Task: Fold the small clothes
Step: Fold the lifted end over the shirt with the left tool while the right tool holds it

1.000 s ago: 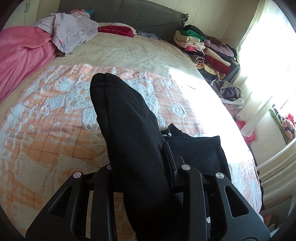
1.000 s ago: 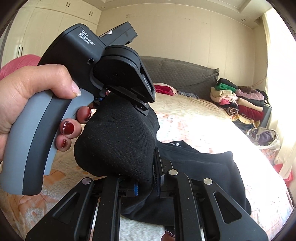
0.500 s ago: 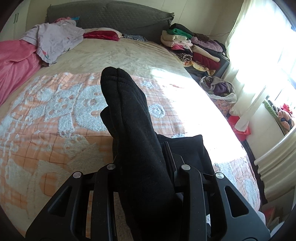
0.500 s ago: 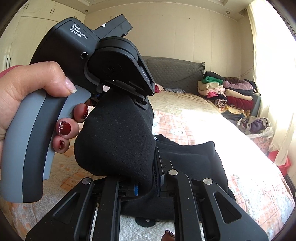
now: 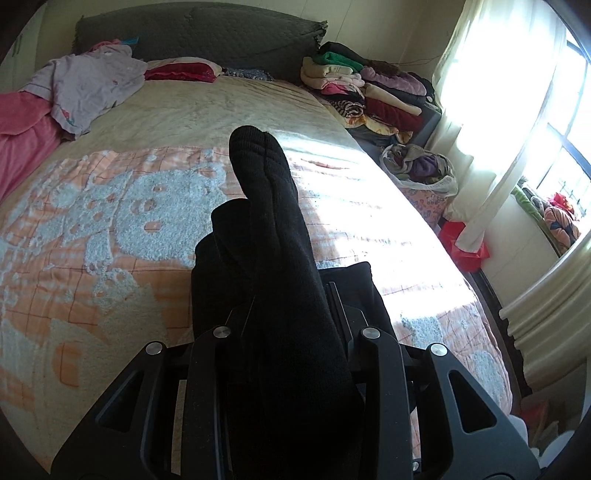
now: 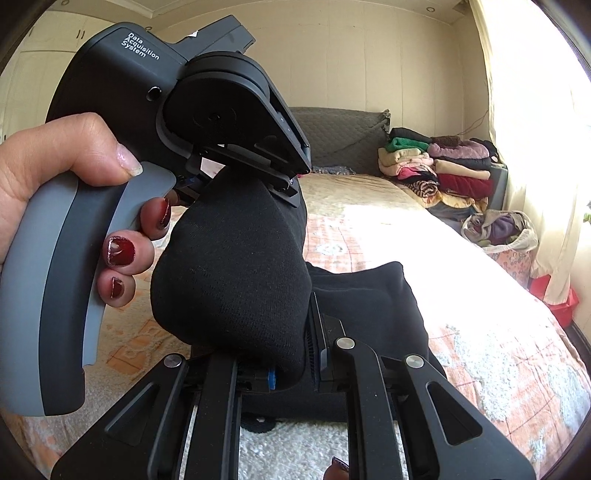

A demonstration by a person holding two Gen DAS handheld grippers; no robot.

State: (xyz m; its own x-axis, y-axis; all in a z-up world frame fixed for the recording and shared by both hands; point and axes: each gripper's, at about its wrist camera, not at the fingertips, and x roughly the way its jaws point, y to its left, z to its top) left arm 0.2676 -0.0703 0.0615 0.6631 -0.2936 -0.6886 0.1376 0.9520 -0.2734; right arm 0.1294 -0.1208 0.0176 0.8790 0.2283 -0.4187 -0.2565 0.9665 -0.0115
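Note:
A pair of black socks (image 5: 273,236) is held up in the air over the bed. My left gripper (image 5: 291,314) is shut on one end of the socks, which stick up and forward from between its fingers. In the right wrist view my right gripper (image 6: 273,354) is shut on the other end of the black socks (image 6: 236,280), bunched into a rounded fold. The left gripper's body and the hand holding it (image 6: 74,158) are close above. A folded black garment (image 6: 369,302) lies on the bed just beyond; it also shows in the left wrist view (image 5: 354,284).
The bed has an orange-and-white checked blanket (image 5: 92,229) and a grey headboard (image 5: 199,33). Pink and lilac clothes (image 5: 74,88) lie at the far left. A stack of folded clothes (image 5: 369,88) and a bag of clothes (image 5: 421,166) stand right of the bed by the curtain.
Both grippers have risen and tilted a little while keeping hold of the socks. A lower part of the socks has bunched up beside the upright part in the left view.

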